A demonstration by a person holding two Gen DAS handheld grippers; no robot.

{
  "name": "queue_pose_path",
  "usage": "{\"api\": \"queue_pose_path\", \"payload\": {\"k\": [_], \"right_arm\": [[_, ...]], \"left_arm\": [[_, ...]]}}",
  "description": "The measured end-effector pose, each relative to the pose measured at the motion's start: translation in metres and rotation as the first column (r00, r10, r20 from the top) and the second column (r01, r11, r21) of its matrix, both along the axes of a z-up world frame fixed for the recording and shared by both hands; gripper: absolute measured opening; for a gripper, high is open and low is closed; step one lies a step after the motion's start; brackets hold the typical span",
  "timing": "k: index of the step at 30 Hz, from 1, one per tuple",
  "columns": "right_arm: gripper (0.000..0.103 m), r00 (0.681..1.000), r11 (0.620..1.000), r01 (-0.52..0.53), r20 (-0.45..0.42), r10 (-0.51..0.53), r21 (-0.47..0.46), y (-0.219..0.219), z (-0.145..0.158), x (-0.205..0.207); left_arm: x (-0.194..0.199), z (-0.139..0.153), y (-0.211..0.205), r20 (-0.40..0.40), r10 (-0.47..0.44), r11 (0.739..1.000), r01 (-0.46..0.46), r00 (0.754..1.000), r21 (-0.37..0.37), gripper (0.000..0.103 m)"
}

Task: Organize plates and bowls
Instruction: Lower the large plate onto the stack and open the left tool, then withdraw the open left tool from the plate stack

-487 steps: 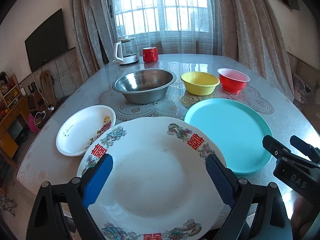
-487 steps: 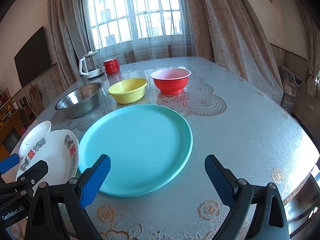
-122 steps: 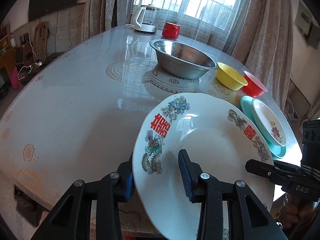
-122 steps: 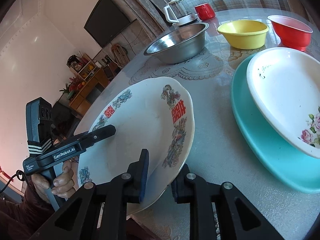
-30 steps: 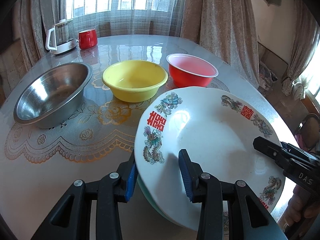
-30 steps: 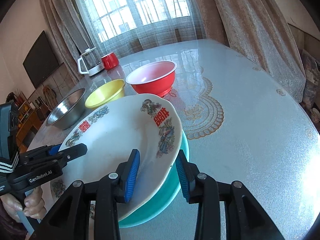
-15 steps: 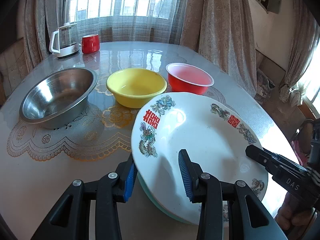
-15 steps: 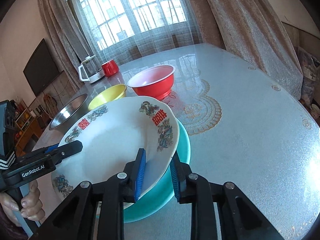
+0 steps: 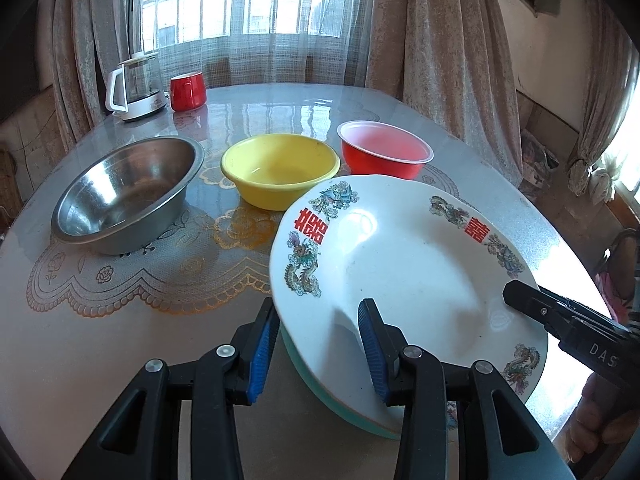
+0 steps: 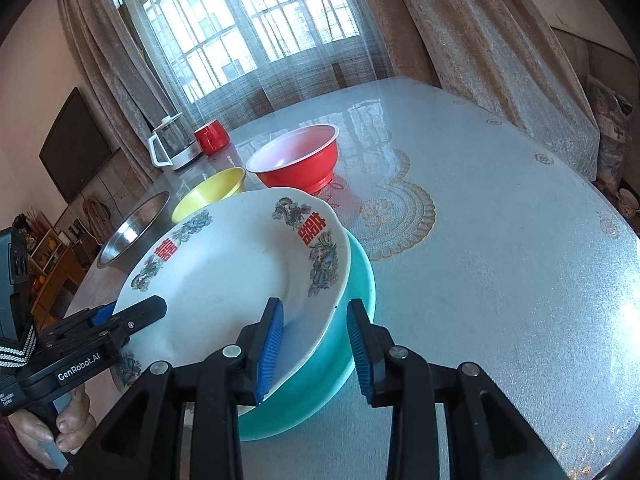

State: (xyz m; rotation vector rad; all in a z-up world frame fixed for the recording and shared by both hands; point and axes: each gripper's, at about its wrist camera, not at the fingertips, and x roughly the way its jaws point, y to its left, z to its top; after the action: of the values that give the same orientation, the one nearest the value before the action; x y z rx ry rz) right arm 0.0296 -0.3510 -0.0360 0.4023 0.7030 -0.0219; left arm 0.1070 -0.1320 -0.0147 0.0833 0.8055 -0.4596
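The white plate (image 9: 400, 264) lies on the teal plate (image 10: 344, 344) near the table's (image 10: 500, 248) front edge. The left gripper (image 9: 318, 344) straddles its rim narrowly, pads apart from it. The right gripper's (image 10: 316, 348) jaws are opening around both rims.

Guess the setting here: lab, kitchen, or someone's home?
Most likely a home dining or living room: a big round table with a lace-pattern cover, a curtained window, a wall-mounted TV, and a kettle beside a red mug.

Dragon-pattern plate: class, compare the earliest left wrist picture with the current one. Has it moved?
Yes. The dragon-pattern plate has gone rightward, from left of the teal plate onto it, nearer the red bowl.
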Motion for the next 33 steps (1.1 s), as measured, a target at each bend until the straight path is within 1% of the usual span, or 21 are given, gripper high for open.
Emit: {"api": "queue_pose_path", "payload": {"k": [2,4,8,13,15,17,19,22,25,28,33], "right_arm": [[0.037,1.0,1.0,0.002,-0.005,-0.002,0.004,0.0,0.0,0.0],[0.038,1.0,1.0,0.002,-0.009,-0.002,0.005,0.0,0.0,-0.001],[0.041,1.0,1.0,0.005,-0.02,-0.004,0.013,0.001,0.0,-0.003],[0.043,0.999,1.0,0.013,-0.029,-0.013,0.012,0.002,0.003,-0.006],[0.047,0.999,1.0,0.024,-0.03,-0.023,0.011,0.002,0.005,-0.007],[0.051,0.999,0.999,0.039,-0.021,-0.038,0.007,0.001,0.008,-0.009],[0.053,0.998,0.999,0.055,-0.012,-0.055,0.0,0.001,0.011,-0.011],[0.054,0.997,0.997,0.075,-0.007,-0.075,-0.005,0.0,0.015,-0.013],[0.055,0.996,0.996,0.084,-0.005,-0.085,-0.007,0.0,0.018,-0.013],[0.055,0.996,0.996,0.089,-0.007,-0.089,-0.005,0.001,0.019,-0.012],[0.055,0.997,0.997,0.078,-0.008,-0.078,-0.009,0.006,0.022,-0.012]], "left_arm": [[-0.002,0.004,0.003,0.01,0.011,1.0,-0.011,1.0,-0.004,0.043],[-0.003,0.006,0.007,0.017,0.024,1.0,-0.024,1.0,0.001,0.047],[-0.005,0.01,0.016,0.0,0.043,0.999,-0.043,0.999,-0.014,0.049],[-0.013,0.014,0.027,0.01,0.059,0.998,-0.059,0.998,-0.02,0.055],[-0.014,0.015,0.032,0.009,0.067,0.997,-0.067,0.998,-0.023,0.056],[-0.016,0.016,0.038,0.014,0.076,0.997,-0.075,0.997,-0.025,0.059],[-0.018,0.017,0.043,0.016,0.082,0.996,-0.082,0.996,-0.032,0.061],[-0.02,0.017,0.051,0.015,0.101,0.995,-0.1,0.995,-0.03,0.061],[-0.022,0.019,0.06,0.012,0.111,0.993,-0.11,0.994,-0.048,0.061],[-0.023,0.015,0.069,0.013,0.131,0.991,-0.13,0.991,-0.043,0.065],[-0.022,-0.003,0.091,-0.043,0.188,0.981,-0.189,0.981,-0.03,0.066]]}}
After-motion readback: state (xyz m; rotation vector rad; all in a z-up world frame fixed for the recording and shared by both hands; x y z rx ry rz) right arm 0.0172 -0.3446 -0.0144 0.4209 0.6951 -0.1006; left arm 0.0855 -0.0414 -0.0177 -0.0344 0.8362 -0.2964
